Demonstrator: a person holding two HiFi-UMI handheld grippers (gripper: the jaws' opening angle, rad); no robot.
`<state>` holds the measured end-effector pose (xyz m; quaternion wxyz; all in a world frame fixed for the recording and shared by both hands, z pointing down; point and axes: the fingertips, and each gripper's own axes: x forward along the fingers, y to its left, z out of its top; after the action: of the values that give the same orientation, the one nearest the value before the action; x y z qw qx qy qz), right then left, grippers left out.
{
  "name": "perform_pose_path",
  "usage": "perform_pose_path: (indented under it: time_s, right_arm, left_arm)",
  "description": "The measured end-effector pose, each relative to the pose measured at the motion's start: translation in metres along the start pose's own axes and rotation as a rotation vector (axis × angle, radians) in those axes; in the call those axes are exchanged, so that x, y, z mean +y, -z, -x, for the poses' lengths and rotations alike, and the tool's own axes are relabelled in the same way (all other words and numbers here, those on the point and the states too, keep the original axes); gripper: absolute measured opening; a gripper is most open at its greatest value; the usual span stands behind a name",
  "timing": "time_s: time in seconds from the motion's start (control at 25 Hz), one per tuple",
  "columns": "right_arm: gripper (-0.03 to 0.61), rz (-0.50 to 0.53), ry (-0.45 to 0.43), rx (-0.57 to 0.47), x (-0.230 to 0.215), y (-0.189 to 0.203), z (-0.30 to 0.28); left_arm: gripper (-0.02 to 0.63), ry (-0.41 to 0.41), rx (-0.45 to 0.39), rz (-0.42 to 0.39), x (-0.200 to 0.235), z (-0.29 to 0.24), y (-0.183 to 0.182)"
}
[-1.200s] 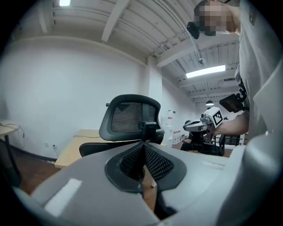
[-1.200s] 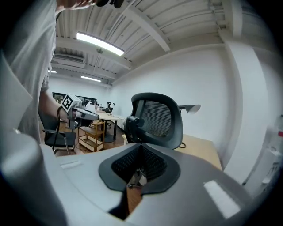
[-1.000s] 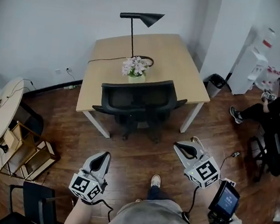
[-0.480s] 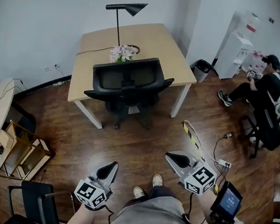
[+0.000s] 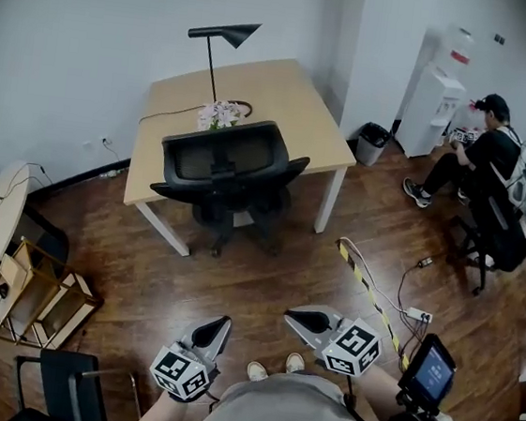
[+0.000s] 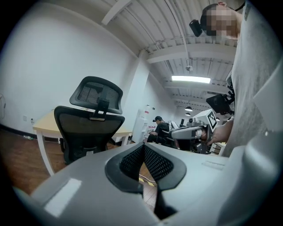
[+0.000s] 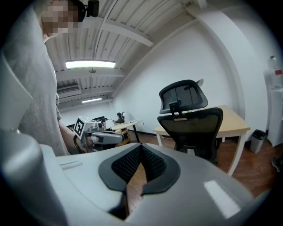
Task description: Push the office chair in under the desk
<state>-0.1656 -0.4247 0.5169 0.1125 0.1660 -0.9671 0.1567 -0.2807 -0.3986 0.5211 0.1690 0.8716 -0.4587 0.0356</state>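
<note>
No legible txt, brand or no. in any view. We note what comes closest. Cubes on left gripper [image 5: 220,325] & right gripper [image 5: 292,316]: b/w square code patterns, no letters. Small screen [image 5: 430,371] at our right side: lit blue, content too small to read. Red patch near top of water dispenser [image 5: 433,97] by far wall, poss. a label, can't read it. Yellow/black hazard stripes on floor strip [image 5: 362,273], no wording.
</note>
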Motion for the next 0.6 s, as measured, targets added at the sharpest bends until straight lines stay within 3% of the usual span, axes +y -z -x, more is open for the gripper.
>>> perform_pose_path:
  time_s: [0.6]
  right_arm:
    - [0.005,-0.007,0.003,-0.004,-0.010,0.001,0.000]
  left_arm:
    - [0.000,0.009,0.010,-0.011,-0.020,-0.009,0.004]
